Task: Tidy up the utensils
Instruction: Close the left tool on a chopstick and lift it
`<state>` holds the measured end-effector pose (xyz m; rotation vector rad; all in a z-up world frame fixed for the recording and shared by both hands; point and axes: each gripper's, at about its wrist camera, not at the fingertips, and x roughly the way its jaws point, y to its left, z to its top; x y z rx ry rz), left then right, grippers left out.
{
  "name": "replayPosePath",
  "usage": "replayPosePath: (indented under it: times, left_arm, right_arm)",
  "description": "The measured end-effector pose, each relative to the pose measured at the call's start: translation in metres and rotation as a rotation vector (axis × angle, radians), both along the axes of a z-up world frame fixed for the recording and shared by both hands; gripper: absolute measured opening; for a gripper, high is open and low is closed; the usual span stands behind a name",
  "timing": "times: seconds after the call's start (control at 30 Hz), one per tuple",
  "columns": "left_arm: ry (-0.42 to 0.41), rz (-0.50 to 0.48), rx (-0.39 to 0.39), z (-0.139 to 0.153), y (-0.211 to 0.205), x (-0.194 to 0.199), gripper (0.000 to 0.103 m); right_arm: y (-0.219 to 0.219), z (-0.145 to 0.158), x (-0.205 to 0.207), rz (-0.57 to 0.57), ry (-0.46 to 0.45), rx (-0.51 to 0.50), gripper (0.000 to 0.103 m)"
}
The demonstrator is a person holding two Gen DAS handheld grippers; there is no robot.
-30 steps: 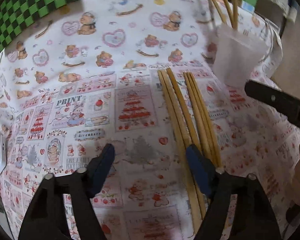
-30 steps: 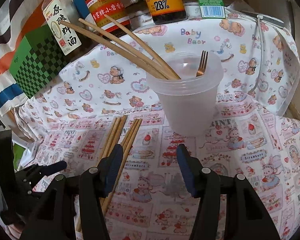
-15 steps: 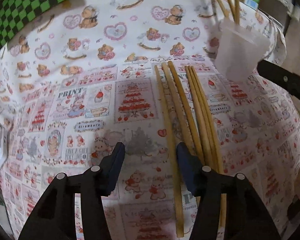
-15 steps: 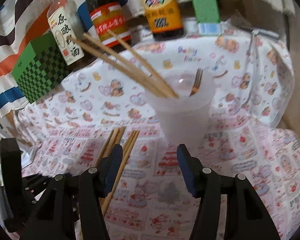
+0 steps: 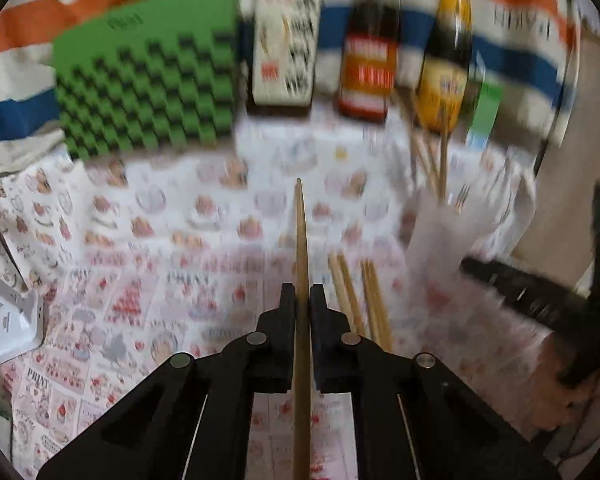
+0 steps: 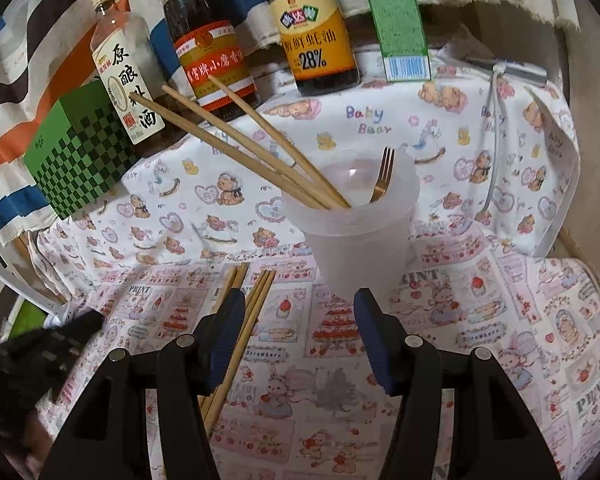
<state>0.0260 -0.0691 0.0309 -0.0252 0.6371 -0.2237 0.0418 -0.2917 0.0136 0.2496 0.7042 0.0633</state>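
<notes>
My left gripper [image 5: 302,300] is shut on one wooden chopstick [image 5: 300,240] and holds it above the cloth, tip pointing forward. Several more chopsticks [image 5: 360,300] lie on the printed cloth just to its right; they also show in the right wrist view [image 6: 248,304]. A translucent plastic cup [image 6: 356,236] stands upright holding three chopsticks [image 6: 252,148] and a small fork [image 6: 382,176]; it appears blurred in the left wrist view [image 5: 448,232]. My right gripper [image 6: 300,328] is open and empty, just in front of the cup.
Bottles [image 6: 312,24] stand along the back with a green checkered box [image 6: 80,148] at the left and a green carton [image 6: 400,20] at the right. A white cable [image 6: 496,128] lies at the right. The left gripper shows dark at the lower left [image 6: 40,352].
My left gripper has shut on one chopstick and lifted it off the cloth, tilting up toward the bottles. The right gripper has stayed open before the cup.
</notes>
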Motion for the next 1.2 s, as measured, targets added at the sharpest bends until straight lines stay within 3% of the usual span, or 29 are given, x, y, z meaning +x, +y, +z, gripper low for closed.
replayPosePath:
  times: [0.1, 0.23, 0.37, 0.5, 0.57, 0.7, 0.77, 0.83, 1.03, 1.1, 1.2]
  left_arm:
    - [-0.041, -0.007, 0.013, 0.010, 0.002, -0.002, 0.006]
    - [-0.039, -0.006, -0.040, 0.016, 0.010, -0.003, 0.006]
    - [-0.104, -0.026, 0.001, 0.022, 0.005, -0.015, 0.006]
    - [-0.088, -0.060, -0.014, 0.026, 0.002, -0.019, 0.006]
    - [-0.057, -0.041, 0.019, 0.024, 0.000, -0.016, 0.006]
    - [0.154, -0.039, 0.134, -0.007, -0.009, 0.008, 0.006]
    - [0.195, -0.034, 0.162, -0.018, -0.013, 0.014, 0.006]
    - [0.157, -0.048, 0.136, -0.011, -0.014, 0.008, 0.006]
    - [-0.137, 0.008, -0.011, 0.035, 0.004, -0.032, 0.006]
    - [-0.174, 0.019, -0.044, 0.040, 0.010, -0.037, 0.006]
    - [-0.151, 0.014, -0.072, 0.042, 0.017, -0.030, 0.006]
  right_arm:
    - [0.000, 0.001, -0.001, -0.004, -0.007, -0.014, 0.059]
    - [-0.002, -0.002, 0.001, 0.000, 0.007, -0.007, 0.059]
    - [0.001, -0.003, 0.002, 0.013, 0.011, -0.013, 0.059]
    - [0.010, -0.003, 0.000, 0.035, 0.009, -0.035, 0.059]
    - [0.014, -0.003, 0.000, 0.040, 0.006, -0.061, 0.059]
    - [0.016, -0.006, 0.002, 0.040, 0.015, -0.077, 0.059]
    - [0.016, -0.007, 0.003, 0.037, 0.022, -0.077, 0.059]
    - [0.016, -0.008, 0.004, 0.038, 0.028, -0.082, 0.059]
    - [0.018, -0.005, 0.002, 0.044, 0.014, -0.088, 0.059]
    - [0.019, -0.004, 0.000, 0.034, 0.006, -0.098, 0.059]
    - [0.019, -0.001, -0.002, 0.032, -0.010, -0.107, 0.059]
